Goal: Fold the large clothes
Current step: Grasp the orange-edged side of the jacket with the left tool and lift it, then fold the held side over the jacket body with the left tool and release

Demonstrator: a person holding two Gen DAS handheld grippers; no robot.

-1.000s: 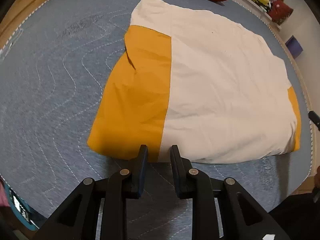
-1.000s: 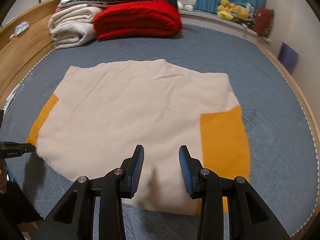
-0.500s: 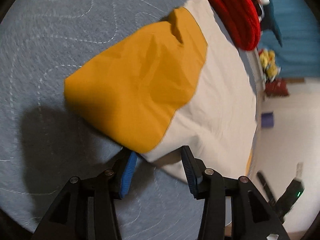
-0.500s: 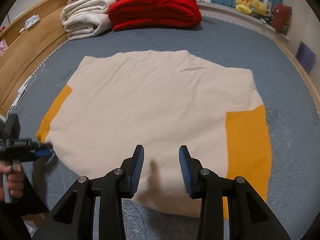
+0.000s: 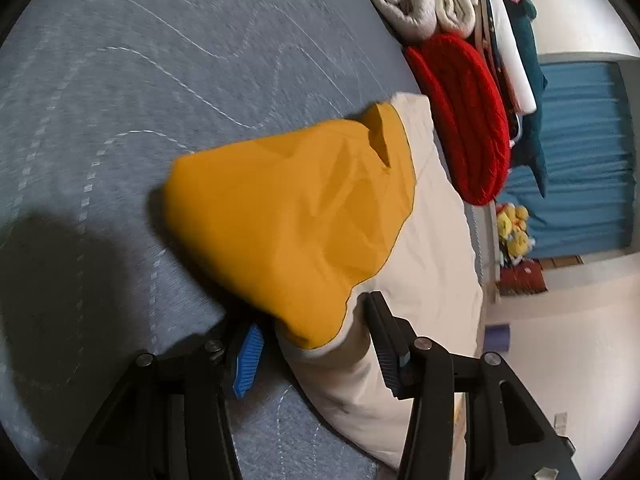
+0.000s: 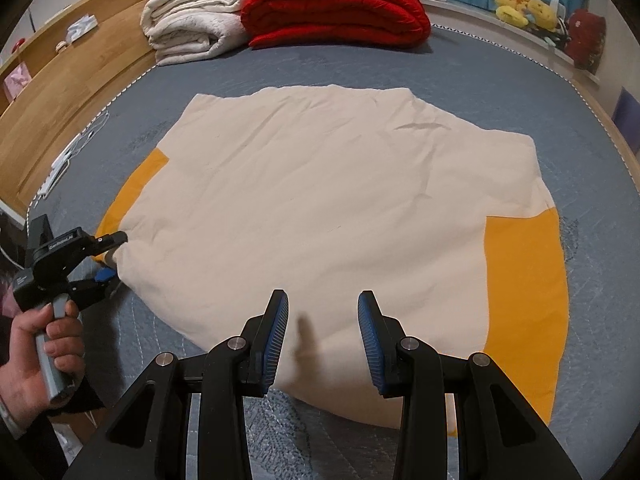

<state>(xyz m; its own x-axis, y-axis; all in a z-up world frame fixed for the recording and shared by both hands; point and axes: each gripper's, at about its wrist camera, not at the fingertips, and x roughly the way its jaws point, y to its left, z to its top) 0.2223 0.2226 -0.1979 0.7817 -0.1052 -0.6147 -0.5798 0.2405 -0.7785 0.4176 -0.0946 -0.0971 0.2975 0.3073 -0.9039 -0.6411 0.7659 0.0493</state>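
Since earlier, left hand-held gripper [image 5: 312, 344] has slid its parted jaws around the garment [image 6: 332, 208] corner; clamp deep. Right hand-held gripper [image 6: 323, 334] hovers released.

Warm, even indoor light. Left view motion-blurred, dark shadow on bedcover [image 5: 52, 300] lower left. Right view sharp w/ faint shadow on garment [image 6: 306, 336]. Heavy fisheye bend, black vignette corners.

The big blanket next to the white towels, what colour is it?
Red. The folded blanket shows best in the right wrist view, beside the towels.
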